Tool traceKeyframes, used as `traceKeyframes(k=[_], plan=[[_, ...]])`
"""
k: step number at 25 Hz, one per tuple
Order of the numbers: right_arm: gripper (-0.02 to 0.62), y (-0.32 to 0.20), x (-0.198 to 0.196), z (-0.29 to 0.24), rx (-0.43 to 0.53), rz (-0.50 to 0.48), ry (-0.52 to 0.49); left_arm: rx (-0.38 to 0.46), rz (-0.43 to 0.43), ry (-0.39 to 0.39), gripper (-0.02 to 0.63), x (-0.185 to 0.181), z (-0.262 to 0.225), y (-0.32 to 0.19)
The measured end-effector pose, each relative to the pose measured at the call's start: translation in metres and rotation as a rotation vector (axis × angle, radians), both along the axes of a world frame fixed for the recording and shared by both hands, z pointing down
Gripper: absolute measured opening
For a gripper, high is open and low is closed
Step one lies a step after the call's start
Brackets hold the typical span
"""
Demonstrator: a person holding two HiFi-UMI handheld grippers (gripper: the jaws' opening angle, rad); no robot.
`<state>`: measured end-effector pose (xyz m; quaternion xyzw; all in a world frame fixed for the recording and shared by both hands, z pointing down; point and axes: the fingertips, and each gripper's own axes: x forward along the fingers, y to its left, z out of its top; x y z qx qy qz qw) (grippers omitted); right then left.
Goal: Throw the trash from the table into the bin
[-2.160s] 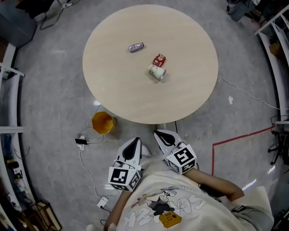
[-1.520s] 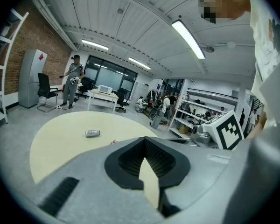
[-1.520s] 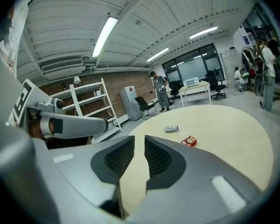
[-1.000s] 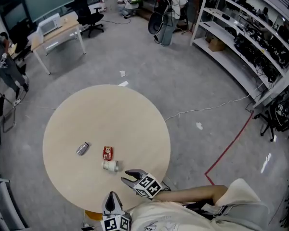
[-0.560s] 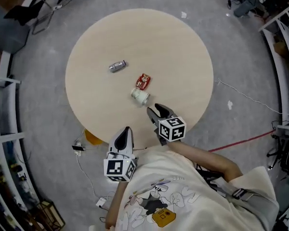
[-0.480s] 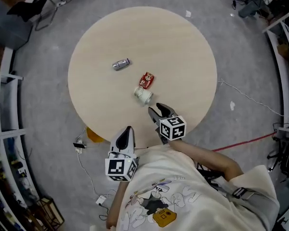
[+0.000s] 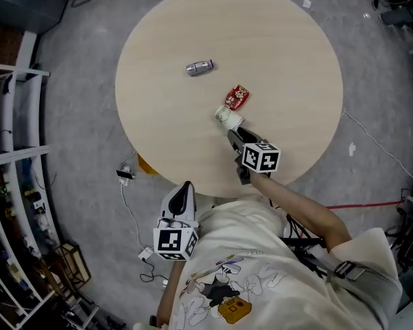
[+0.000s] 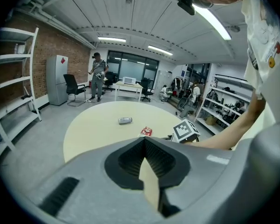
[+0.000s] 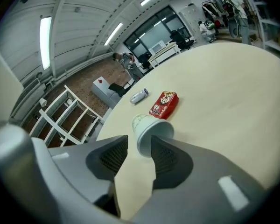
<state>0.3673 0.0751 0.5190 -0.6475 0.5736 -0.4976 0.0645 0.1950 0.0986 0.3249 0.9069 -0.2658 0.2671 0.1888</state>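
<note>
Three trash items are left on the round beige tabletop (image 7: 275,40). The right gripper (image 7: 233,130) has been lowered to the tipped white paper cup (image 7: 225,116), which lies just nearside of centre. Its jaws have just been narrowed around the rim, unclamped, so pickup is imminent. The left gripper (image 7: 184,187) is kept with its jaws together.

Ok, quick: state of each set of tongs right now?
Left tongs: closed, empty.
Right tongs: open, just been closing; paper cup lies at their tips, not gripped.
</note>
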Motion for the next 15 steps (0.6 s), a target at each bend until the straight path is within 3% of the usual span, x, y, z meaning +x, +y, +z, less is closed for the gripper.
traceKeyframes(k=[3,6,10,15], plan=[[0.130,-0.012,-0.002,0.009,0.002,0.007,-0.034,-0.001,-0.040,-0.019,0.006,-0.017,0.003,-0.007],[0.034,-0.019,-0.005,0.006,0.015,-0.022,-0.028,0.005,-0.065,-0.014,0.006,-0.026,0.001,-0.011],[0.023,-0.023,-0.017,0.001,0.015,-0.058,-0.005,0.007,-0.086,0.028,0.006,-0.030,-0.001,-0.027],[0.023,-0.021,-0.039,-0.026,0.056,-0.102,0.027,-0.002,-0.049,0.080,0.006,-0.029,-0.001,-0.029]])
